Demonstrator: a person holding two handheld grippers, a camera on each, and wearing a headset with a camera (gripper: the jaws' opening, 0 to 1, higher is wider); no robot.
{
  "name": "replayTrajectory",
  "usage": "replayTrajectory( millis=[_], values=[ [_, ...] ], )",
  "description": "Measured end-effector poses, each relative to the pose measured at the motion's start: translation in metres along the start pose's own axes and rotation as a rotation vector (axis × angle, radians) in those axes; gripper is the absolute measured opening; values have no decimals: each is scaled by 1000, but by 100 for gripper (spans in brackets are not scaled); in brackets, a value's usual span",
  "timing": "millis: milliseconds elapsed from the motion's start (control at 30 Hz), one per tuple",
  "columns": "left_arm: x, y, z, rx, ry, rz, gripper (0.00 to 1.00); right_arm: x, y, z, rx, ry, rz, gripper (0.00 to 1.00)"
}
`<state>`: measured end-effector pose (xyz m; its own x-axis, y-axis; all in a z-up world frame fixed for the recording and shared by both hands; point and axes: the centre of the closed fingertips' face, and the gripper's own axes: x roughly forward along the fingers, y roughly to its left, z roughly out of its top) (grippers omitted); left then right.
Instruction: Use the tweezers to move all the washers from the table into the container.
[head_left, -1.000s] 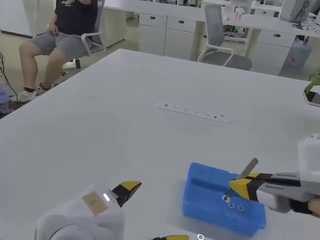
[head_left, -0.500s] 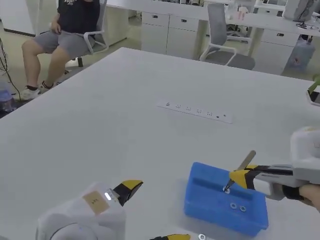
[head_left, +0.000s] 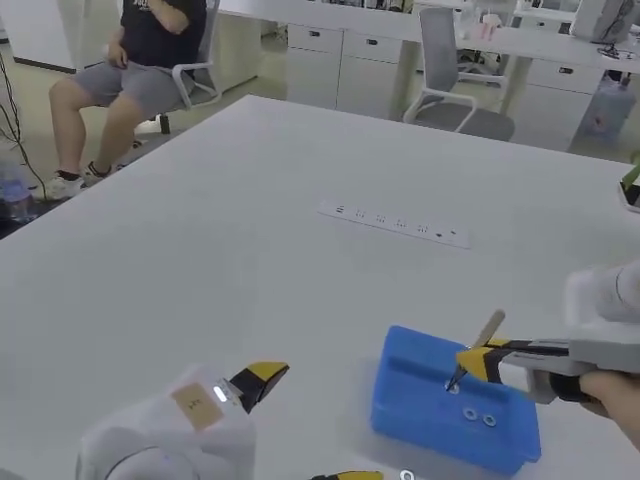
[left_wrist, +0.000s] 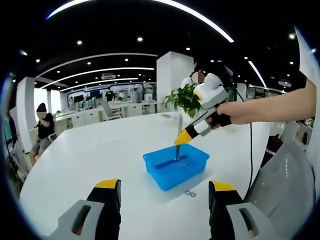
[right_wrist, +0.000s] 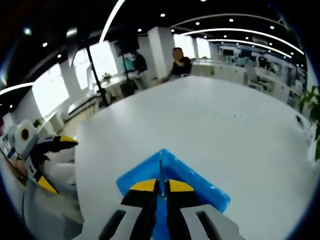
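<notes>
**Tweezers dipping into the blue container**

Head view first. The right claw (head_left: 472, 362) is reaching in level from the right edge, pressing its yellow jaws together on the tweezers (head_left: 492, 325). The tweezers are slanting down, with their tips pointing into the blue container (head_left: 420, 420). Two washers (head_left: 479, 418) are lying on the container's floor, just beside those tips. Whether the tips are gripping anything is too small to tell. The hand (head_left: 612, 402) holding the claw is getting cut off at the corner. Low on the left, the left claw (head_left: 305, 425) is hovering over the table (head_left: 200, 250) with its jaws spread wide. Its lower jaw is being clipped by the bottom edge, and a loose washer (head_left: 406, 476) is lying beside that jaw, half out of frame.

Over to the left gripper view. The left claw's two jaws are standing wide apart with nothing between them. Ahead, the container is sitting on the table, and the loose washer is lying just in front of it. The right claw is coming in from the right on an outstretched forearm, tilting downward, and the tweezers are standing nearly upright inside the container.

Right gripper view now. The jaws are pinching the tweezers, which are running ahead as a thin line over the container, their tips blurring into the blue. The left claw is showing at the left edge, gaping open.
</notes>
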<state>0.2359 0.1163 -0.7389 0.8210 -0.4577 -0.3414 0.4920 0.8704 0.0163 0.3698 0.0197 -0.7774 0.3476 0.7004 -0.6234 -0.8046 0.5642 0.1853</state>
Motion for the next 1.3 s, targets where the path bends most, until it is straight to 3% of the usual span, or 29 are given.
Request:
replayTrajectory(
  millis=[467, 1300],
  values=[
    [0, 0, -1, 0, 6, -1, 72, 24, -17, -24, -10, 81, -12, 3],
    [0, 0, 0, -3, 4, 0, 72, 21, -8, -29, -87, 91, -3, 4]
  ],
)
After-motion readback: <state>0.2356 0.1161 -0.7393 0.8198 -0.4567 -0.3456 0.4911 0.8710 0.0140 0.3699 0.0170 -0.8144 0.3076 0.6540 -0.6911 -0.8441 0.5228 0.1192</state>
